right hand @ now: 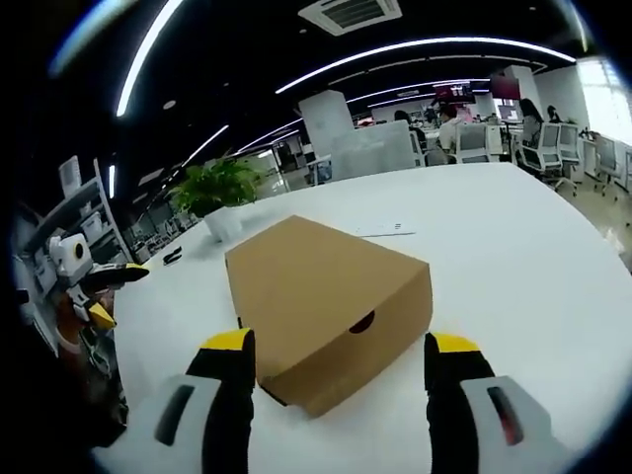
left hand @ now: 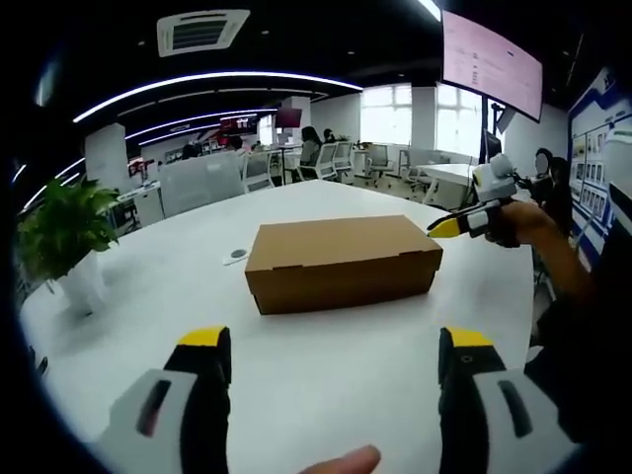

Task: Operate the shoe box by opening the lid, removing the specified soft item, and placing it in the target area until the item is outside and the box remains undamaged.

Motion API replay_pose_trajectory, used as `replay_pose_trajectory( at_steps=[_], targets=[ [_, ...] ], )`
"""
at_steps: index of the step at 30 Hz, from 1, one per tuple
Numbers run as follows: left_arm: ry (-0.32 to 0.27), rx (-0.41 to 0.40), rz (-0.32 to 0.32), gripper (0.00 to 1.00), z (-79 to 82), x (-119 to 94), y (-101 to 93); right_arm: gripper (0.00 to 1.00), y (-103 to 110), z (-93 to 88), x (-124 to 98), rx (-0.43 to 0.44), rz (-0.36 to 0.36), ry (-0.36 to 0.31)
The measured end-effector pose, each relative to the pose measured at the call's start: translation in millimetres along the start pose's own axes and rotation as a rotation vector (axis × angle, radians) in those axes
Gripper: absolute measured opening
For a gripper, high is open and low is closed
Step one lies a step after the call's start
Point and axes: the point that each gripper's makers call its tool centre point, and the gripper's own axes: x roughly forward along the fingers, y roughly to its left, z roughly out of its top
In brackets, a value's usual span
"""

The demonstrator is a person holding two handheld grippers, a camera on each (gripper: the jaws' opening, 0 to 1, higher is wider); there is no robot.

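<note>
A brown cardboard shoe box lies on the white round table, its lid down. My left gripper hovers short of the box's long side, jaws wide apart with nothing between them. In the right gripper view the box shows its short end with a finger hole. My right gripper is open, and its yellow-tipped jaws stand to either side of that near end. The right gripper also appears at the box's right end, held by a hand. The left gripper shows at the left edge.
A potted green plant stands at the table's left edge, also seen as the plant beyond the box. A small round disc lies left of the box. Office chairs and desks stand behind the table.
</note>
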Motion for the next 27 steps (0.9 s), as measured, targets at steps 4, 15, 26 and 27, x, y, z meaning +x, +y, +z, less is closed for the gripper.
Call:
replay_pose_trajectory(
  at_steps=[4, 15, 26, 27],
  targets=[
    [0.002, 0.0, -0.001, 0.89, -0.1, 1, -0.1, 0.71, -2, 0.3, 2, 0.006, -0.001, -0.002],
    [0.009, -0.004, -0.006, 0.89, -1.0, 6, 0.0, 0.69, -5, -5.0, 10, 0.01, 0.001, 0.009],
    [0.016, -0.003, -0.025, 0.89, -2.1, 10, -7.7, 0.68, -11, -6.6, 15, 0.074, 0.001, -0.008],
    [0.016, -0.002, -0.027, 0.89, -2.0, 10, -8.3, 0.68, -12, -6.9, 16, 0.076, 0.0, -0.009]
  ],
)
